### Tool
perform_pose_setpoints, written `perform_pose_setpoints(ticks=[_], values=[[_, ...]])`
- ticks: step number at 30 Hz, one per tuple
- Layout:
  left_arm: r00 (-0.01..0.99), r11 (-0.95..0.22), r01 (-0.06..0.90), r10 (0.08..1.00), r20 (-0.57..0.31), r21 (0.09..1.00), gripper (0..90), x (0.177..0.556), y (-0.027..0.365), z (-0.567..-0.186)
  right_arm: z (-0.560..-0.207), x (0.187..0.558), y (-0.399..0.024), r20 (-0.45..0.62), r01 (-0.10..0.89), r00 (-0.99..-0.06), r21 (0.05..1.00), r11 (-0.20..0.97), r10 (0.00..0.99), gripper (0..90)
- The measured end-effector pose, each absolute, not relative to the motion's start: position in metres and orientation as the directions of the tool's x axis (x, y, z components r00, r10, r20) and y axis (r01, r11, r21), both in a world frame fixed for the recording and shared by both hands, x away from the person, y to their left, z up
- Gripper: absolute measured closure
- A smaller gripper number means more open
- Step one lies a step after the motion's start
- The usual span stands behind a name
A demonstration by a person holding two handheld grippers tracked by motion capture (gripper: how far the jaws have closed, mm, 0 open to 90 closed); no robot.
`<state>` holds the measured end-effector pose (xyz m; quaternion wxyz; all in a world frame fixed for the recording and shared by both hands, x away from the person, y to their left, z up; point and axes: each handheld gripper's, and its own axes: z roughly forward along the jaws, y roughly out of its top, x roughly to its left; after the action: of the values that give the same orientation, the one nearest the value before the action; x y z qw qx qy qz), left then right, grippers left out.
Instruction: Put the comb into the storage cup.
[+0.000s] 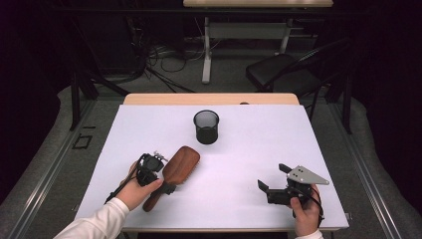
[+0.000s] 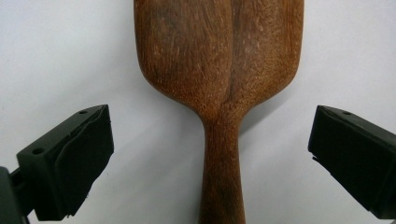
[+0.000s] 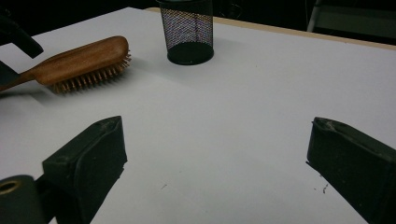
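A brown wooden hairbrush (image 1: 181, 162) lies bristles down on the white table top (image 1: 249, 149), its handle pointing toward the person. My left gripper (image 1: 161, 181) hangs over that handle. In the left gripper view the jaws stand wide on either side of the handle (image 2: 219, 177), with clear gaps and no touch, so the left gripper (image 2: 205, 154) is open. My right gripper (image 1: 273, 177) rests near the front right of the table, open and holding nothing. From the right gripper view, the brush (image 3: 84, 58) shows its bristles at far left beyond the right gripper (image 3: 215, 154).
A black mesh cup (image 1: 206, 127) stands upright behind the brush, near the table's middle; the cup (image 3: 189, 32) looks empty. Beyond the table's far edge are a black chair (image 1: 286, 69), cables on the floor and another table's legs.
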<state>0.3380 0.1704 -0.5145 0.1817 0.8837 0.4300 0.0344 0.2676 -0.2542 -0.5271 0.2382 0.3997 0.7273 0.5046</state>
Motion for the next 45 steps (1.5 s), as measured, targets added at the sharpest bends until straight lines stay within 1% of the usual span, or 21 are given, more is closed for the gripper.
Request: perform_pose_setpoints(ticks=[14, 21, 30, 37, 45], values=[[0.63, -0.577, 0.752, 0.771, -0.091, 0.319, 0.7, 0.343, 0.169, -0.513, -0.528, 0.268, -0.254, 0.056, 0.339, -0.569, 0.925, 0.172, 0.821, 4.3], [0.598, -0.545, 0.785, 0.79, -0.131, 0.295, 0.7, 0.35, 0.169, -0.515, -0.528, 0.268, -0.253, 0.054, 0.341, -0.572, 0.923, 0.178, 0.819, 4.3], [0.581, -0.537, 0.802, 0.802, -0.137, 0.26, 0.6, 0.354, 0.167, -0.515, -0.528, 0.268, -0.253, 0.053, 0.341, -0.573, 0.923, 0.179, 0.818, 4.3], [0.567, -0.521, 0.813, 0.81, -0.15, 0.26, 0.7, 0.356, 0.164, -0.515, -0.528, 0.268, -0.253, 0.053, 0.343, -0.572, 0.922, 0.18, 0.818, 4.3], [0.563, -0.52, 0.816, 0.814, -0.142, 0.252, 0.9, 0.358, 0.165, -0.514, -0.528, 0.268, -0.253, 0.053, 0.343, -0.573, 0.922, 0.18, 0.818, 4.3]])
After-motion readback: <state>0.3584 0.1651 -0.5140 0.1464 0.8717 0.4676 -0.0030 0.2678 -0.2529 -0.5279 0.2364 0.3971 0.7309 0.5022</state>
